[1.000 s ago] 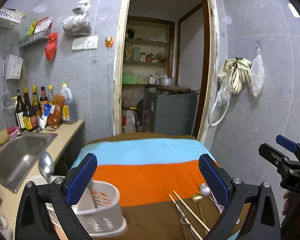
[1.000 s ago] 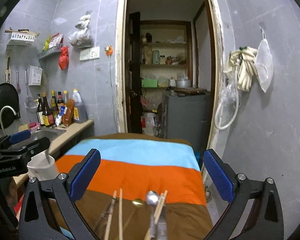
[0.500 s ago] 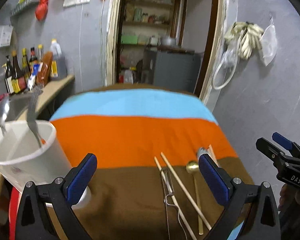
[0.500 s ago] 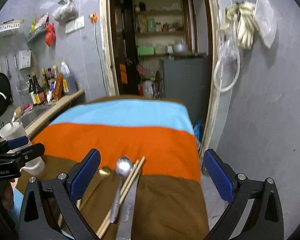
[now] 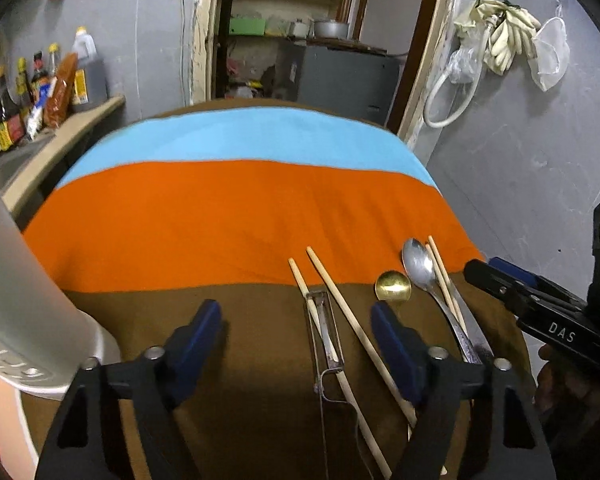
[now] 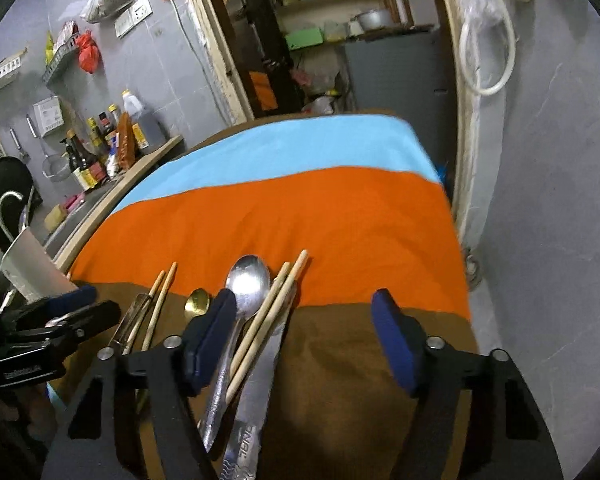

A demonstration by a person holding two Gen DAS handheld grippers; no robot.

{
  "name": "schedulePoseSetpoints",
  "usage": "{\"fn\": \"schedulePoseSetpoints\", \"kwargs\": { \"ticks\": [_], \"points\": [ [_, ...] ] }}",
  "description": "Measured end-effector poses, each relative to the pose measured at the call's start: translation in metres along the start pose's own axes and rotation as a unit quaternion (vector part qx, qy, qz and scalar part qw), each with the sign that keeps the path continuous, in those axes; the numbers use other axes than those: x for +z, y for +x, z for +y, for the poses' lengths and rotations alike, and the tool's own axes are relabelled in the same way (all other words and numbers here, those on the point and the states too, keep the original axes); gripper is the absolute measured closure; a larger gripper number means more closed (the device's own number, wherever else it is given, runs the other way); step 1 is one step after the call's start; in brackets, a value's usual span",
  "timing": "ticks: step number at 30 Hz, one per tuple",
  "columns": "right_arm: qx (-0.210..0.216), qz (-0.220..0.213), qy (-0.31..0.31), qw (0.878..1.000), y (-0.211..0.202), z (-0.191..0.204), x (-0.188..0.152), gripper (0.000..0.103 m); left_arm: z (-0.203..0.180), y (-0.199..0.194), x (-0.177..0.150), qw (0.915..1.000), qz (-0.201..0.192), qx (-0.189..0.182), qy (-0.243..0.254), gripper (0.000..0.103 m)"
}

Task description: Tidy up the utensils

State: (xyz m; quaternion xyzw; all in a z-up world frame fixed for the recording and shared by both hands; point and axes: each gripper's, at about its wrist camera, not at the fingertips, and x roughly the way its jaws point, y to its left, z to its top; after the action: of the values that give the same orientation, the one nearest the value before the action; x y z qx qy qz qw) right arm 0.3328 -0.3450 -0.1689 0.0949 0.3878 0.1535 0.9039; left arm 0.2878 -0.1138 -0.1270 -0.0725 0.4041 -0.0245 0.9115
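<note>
Several utensils lie on the brown stripe of the cloth: a metal peeler, two chopsticks, a gold spoon, a steel spoon, another chopstick pair and a knife. My left gripper hovers over the peeler and chopsticks. Its jaws are closing and the pads touch nothing. My right gripper hangs over the steel spoon, chopsticks and knife. Its jaws are closing too, gripping nothing. A white utensil holder stands at the left.
The table is covered by a blue, orange and brown striped cloth. A counter with sauce bottles and a sink runs along the left. A doorway with shelves is behind the table, and a grey wall with hanging gloves is close on the right.
Both grippers tipped downward and sank toward the utensils, which now lie between the fingers. Both pairs of jaws have narrowed. The white holder slid to the left edge of the left view.
</note>
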Motion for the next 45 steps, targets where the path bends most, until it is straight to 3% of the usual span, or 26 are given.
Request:
{"fn": "schedulePoseSetpoints", "kwargs": {
  "ticks": [2, 7, 15, 26, 29, 37, 45],
  "points": [
    [0.004, 0.012, 0.003, 1.000, 0.008, 0.001, -0.002, 0.052, 0.001, 0.005, -0.001, 0.9999, 0.012, -0.008, -0.006, 0.039],
    [0.005, 0.026, 0.008, 1.000, 0.019, 0.001, 0.001, 0.068, 0.003, 0.016, -0.001, 0.9989, 0.038, -0.023, -0.017, 0.064],
    [0.004, 0.052, 0.006, 0.999, 0.038, 0.006, 0.011, 0.084, 0.008, 0.020, -0.002, 0.9976, 0.058, -0.023, -0.031, 0.085],
    [0.004, 0.088, 0.028, 0.996, 0.054, 0.001, 0.022, 0.089, 0.018, 0.030, 0.000, 0.9934, 0.082, -0.051, -0.063, 0.083],
    [0.010, 0.094, 0.049, 0.994, 0.058, -0.004, 0.024, 0.096, 0.019, 0.030, 0.002, 0.9924, 0.086, -0.057, -0.067, 0.087],
    [0.041, 0.038, 0.075, 0.996, 0.026, 0.000, 0.024, 0.099, 0.020, 0.016, 0.002, 0.9920, 0.071, -0.069, -0.078, 0.091],
    [0.090, -0.027, 0.078, 0.993, -0.023, 0.020, 0.026, 0.099, 0.030, -0.020, 0.007, 0.9923, 0.022, -0.085, -0.087, 0.091]
  ]
}}
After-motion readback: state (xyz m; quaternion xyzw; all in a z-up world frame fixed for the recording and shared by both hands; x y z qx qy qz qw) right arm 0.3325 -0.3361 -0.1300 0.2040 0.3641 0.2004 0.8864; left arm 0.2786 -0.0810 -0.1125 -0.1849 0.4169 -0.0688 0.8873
